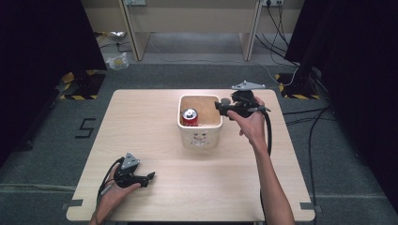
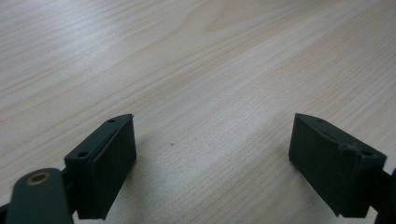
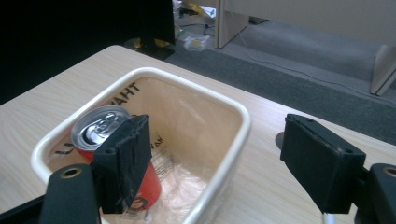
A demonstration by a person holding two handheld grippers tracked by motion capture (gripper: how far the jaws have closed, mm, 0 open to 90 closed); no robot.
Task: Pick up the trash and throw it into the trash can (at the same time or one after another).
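Red can point(image 1: 190, 116) upright in white bin point(image 1: 201, 138), just left of spread, empty right claw point(image 1: 220, 107); left claw point(image 1: 151, 176), also spread, well nearer the table's point(image 1: 155, 122) front edge.

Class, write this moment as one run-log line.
red can: upright inside cream bin | right gripper: open, empty, at bin's right rim | left gripper: open, empty, over table

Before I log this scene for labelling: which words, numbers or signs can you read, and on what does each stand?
"5": black mark on the grey carpet floor left of the table.
"AHT", start cut off: dark print inside the cream square plastic tub.
Second dark print line on that inner wall: half hidden, unreadable.
Small motif on the tub's front: too blurred.
Red drink can standing in the tub: no legible brand.
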